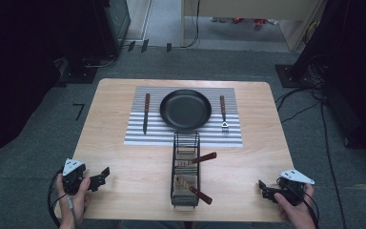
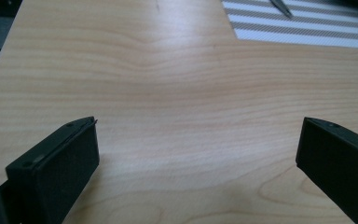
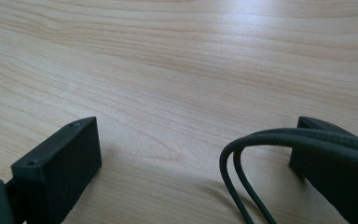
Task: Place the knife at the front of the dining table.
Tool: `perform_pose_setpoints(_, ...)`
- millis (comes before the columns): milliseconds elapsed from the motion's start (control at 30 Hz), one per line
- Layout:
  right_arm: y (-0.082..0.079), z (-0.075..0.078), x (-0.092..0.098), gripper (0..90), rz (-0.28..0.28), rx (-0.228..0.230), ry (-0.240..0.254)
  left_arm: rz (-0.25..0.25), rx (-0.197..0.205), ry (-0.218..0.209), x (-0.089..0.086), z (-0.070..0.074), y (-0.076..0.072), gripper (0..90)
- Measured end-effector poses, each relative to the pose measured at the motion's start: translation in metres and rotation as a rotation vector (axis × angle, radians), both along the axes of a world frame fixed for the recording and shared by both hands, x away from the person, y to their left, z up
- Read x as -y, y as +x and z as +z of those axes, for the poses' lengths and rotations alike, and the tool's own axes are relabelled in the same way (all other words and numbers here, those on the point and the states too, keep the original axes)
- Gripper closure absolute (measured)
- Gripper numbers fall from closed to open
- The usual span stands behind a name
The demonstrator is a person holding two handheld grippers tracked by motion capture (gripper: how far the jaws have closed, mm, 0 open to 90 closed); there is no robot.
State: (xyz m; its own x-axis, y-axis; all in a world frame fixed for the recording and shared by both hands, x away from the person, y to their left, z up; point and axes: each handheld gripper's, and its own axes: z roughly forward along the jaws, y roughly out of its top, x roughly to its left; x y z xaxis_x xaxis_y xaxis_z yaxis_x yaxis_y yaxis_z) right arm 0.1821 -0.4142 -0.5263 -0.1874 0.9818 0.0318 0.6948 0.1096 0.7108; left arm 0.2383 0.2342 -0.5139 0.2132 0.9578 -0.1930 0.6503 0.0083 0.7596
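A black round plate [image 1: 185, 109] sits in the middle of a grey striped placemat [image 1: 138, 133] at the far side of the wooden table [image 1: 124, 162]. A wooden-handled knife [image 1: 146, 112] lies on the mat left of the plate. A fork [image 1: 223, 113] lies on the mat to its right. A black wire basket [image 1: 186, 168] in front of the mat holds two wooden-handled utensils [image 1: 201, 159]. My left gripper [image 1: 102, 175] [image 2: 198, 126] hovers open over bare wood at the near left. My right gripper [image 1: 263, 189] [image 3: 198, 123] hovers open at the near right. Neither holds anything.
The placemat's corner [image 2: 307, 32] and the knife's tip [image 2: 282, 7] show at the top right of the left gripper view. A cable [image 3: 242, 158] loops across the right gripper's jaw. Grey carpet, cables and dark stands surround the table.
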Motion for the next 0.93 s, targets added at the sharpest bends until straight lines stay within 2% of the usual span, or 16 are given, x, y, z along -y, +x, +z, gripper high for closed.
perform_pose_setpoints(200,0.000,0.000,0.000,1.4,0.000,0.000,0.000,0.005,-0.010,0.068,0.002,-0.001,-0.003,0.0)
perform_pose_setpoints(367,0.000,0.000,0.000,1.4,0.001,0.000,-0.001,-0.011,-0.026,0.154,0.012,-0.004,-0.004,0.0)
perform_pose_setpoints(467,0.000,0.000,0.000,1.4,0.001,0.000,-0.001,-0.035,-0.040,0.225,0.020,-0.005,-0.004,0.0)
perform_pose_setpoints(533,0.000,0.000,0.000,1.4,0.000,0.000,-0.001,-0.065,-0.047,0.218,0.021,-0.006,-0.003,0.0)
perform_pose_setpoints(933,0.000,0.000,0.000,1.4,0.000,0.000,-0.001,-0.045,-0.052,0.217,0.022,-0.006,-0.003,0.0)
